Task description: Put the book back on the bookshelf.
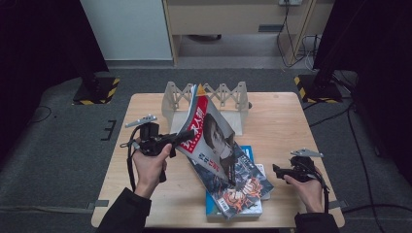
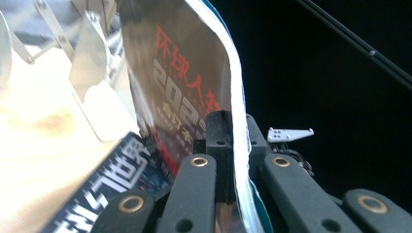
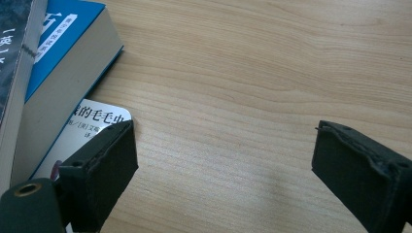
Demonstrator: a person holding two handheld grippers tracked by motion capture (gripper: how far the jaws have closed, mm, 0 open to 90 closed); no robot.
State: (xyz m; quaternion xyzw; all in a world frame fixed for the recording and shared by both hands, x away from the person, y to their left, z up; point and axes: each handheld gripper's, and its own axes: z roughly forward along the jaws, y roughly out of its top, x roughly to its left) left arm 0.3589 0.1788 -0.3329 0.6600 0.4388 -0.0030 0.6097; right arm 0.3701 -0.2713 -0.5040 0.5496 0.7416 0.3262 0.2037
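High view: my left gripper has the magazine lifted off the stack, tilted up in front of the white rack at the back of the desk. Risk: I'm pinching one edge only, so the floppy pages can sag, fan open or slip out, and a drooping lower corner could drag the books below. Left jaws are clamped tight on the magazine's edge. Right gripper hovers low beside the stack, jaws wide apart, holding nothing.
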